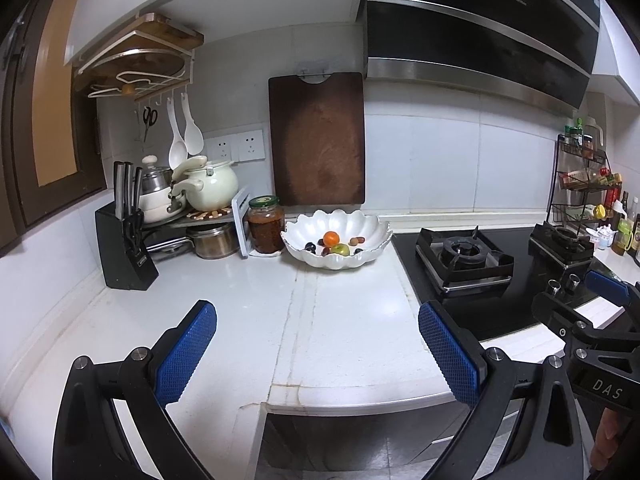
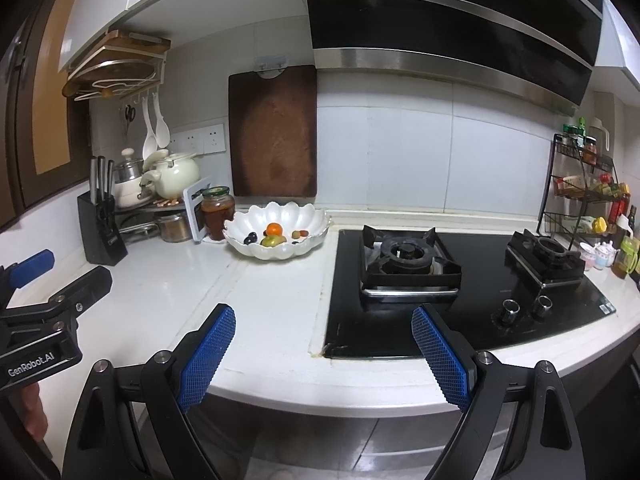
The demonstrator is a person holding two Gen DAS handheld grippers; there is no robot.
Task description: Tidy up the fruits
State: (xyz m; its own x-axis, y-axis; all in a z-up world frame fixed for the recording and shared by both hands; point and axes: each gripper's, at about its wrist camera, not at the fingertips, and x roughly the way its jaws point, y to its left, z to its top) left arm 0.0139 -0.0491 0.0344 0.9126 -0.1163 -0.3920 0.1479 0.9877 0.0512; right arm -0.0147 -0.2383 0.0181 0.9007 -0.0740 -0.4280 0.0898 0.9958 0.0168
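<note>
Your left gripper [image 1: 318, 354] and right gripper [image 2: 324, 354] both hover at the table's [image 1: 344, 320] near edge, jaws wide apart, holding nothing. The fruits are all in the scalloped white bowl [image 1: 372, 232] at the back, well apart from you: orange [image 1: 331, 238], green apple [image 1: 339, 249], small dark ones around them. Risks: small round fruit squirting out of the pads, nudging the bowl into the jar [image 1: 266, 224] just beside it, or clipping the stove grate [image 2: 408, 258] with your right.

Left gripper [image 1: 318, 338] and right gripper [image 2: 324, 340], fingers wide, empty.
</note>
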